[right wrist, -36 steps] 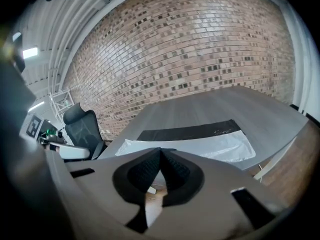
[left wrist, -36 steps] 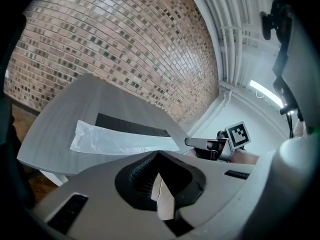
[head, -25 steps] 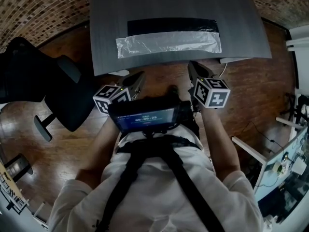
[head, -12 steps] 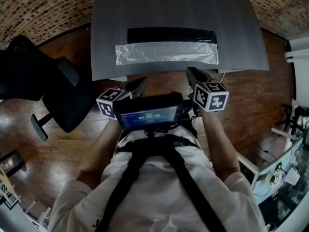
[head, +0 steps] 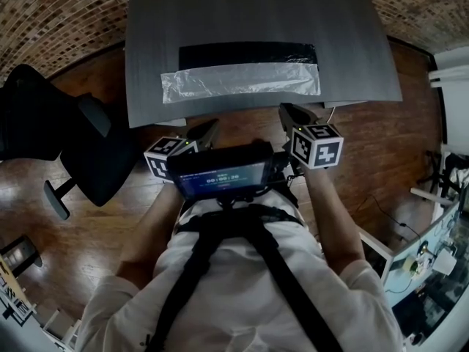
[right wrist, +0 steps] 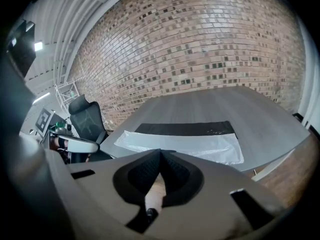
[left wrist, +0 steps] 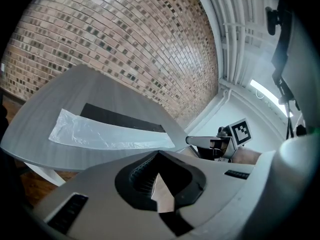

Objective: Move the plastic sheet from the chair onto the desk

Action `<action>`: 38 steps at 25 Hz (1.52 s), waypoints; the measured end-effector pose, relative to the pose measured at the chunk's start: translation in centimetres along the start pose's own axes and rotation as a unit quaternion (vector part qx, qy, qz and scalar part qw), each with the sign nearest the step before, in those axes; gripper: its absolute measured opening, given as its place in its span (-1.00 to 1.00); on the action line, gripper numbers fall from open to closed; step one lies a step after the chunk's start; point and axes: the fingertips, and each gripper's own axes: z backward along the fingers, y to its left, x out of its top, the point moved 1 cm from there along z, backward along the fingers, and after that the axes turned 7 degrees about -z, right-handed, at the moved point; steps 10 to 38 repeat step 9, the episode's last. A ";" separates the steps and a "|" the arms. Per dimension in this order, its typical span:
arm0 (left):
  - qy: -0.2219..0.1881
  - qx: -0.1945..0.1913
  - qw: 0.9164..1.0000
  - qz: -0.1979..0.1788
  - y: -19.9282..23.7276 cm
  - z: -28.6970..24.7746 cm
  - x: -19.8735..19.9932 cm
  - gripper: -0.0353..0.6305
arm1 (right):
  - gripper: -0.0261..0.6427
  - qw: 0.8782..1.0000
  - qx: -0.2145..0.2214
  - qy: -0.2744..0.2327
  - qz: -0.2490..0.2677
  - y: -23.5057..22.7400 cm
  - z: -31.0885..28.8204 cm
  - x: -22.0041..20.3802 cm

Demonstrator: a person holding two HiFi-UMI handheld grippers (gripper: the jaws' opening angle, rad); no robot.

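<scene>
Desk [head: 256, 13] far edge cut off, chair [head: 91, 152] cropped at left, screen [head: 220, 180] text unreadable

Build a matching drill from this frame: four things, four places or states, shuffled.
1 plastic sheet
2 black strip
3 chair
4 left gripper

A on the floor, left of the desk
B shut, empty, short of the desk
C flat on the desk, by its near edge
D on the desk, on the far side of the plastic sheet

Pairs: 1-C, 2-D, 3-A, 4-B
</scene>
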 end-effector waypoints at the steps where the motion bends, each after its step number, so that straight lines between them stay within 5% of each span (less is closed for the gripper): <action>1: 0.003 0.000 1.000 -0.001 0.0 -0.1 -0.2 -0.89 | -0.92 1.000 -0.001 -0.001 -0.002 -0.2 0.2 -0.1; 38: 0.012 -0.009 1.000 -0.004 -1.1 -1.2 -0.3 -0.89 | -0.92 1.000 -0.008 -0.002 -0.011 -1.4 1.1 -0.6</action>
